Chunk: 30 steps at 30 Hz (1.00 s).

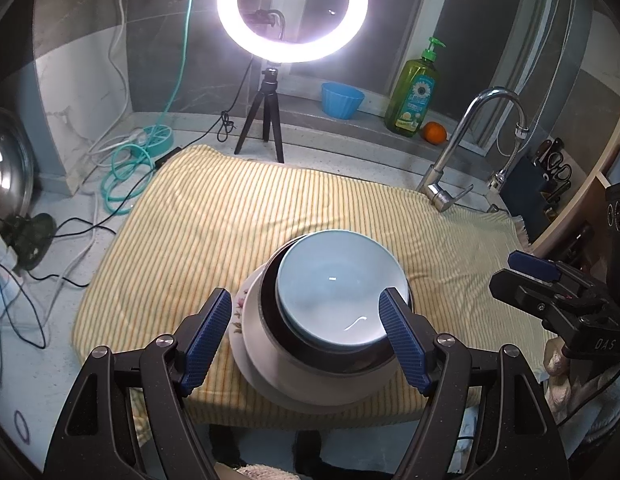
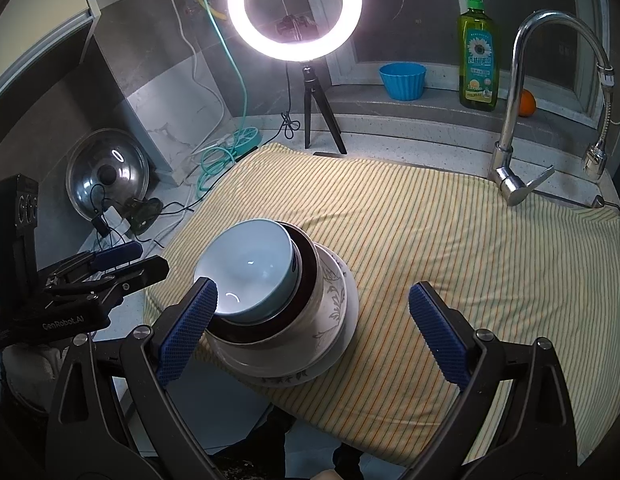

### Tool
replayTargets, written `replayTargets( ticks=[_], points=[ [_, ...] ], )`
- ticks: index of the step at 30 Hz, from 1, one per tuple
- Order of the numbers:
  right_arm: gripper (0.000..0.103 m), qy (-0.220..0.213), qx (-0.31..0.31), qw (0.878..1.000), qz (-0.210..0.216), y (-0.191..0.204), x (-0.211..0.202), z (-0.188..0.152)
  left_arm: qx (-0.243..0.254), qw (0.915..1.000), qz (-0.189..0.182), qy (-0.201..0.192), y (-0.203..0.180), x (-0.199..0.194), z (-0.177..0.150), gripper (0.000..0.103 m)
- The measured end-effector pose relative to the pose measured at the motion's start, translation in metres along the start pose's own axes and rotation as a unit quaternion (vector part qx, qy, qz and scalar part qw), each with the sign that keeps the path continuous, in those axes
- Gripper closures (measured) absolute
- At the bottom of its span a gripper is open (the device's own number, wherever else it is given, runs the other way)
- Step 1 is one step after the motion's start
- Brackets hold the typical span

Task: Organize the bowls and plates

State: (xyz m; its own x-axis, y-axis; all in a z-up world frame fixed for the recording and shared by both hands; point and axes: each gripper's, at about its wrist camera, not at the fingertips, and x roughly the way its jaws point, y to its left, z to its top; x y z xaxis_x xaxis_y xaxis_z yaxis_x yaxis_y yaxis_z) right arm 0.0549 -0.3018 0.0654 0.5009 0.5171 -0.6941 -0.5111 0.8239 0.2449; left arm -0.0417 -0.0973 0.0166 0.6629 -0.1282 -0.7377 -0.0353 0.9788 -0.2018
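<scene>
**Both jaws wide over the stacked bowls**

My left hand-held gripper [image 1: 306, 338] hangs spread apart, gripping nothing, with the pale blue bowl [image 1: 338, 292] just ahead between its fingers. That bowl nests in a dark bowl [image 1: 270, 304], a white patterned bowl [image 2: 330, 300] and a plate [image 2: 286, 380], on the striped towel [image 1: 230, 216] covering the surface [image 1: 70, 264]. My right hand-held gripper [image 2: 314, 334] is equally splayed, the stack ahead-left. Beyond: ring light [image 1: 293, 10], faucet [image 2: 514, 120], soap bottle [image 2: 478, 60]. The left unit reads "GenRobot.AI".

A pale blue bowl [image 1: 338, 288] is seen nested in a black-rimmed white bowl [image 2: 310, 320] with grey leaf sprigs, upon a yellow cloth [image 1: 230, 220] striped green and orange.
</scene>
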Motion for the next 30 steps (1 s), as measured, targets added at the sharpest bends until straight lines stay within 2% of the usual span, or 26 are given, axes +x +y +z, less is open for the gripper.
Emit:
replayTargets(
  ticks=[30],
  points=[
    [0.005, 0.002, 0.012, 1.000, -0.008, -0.0027, 0.0045, 0.0001, -0.001, 0.9999, 0.009, -0.006, 0.0008, 0.0050, 0.0078, 0.027]
  ],
)
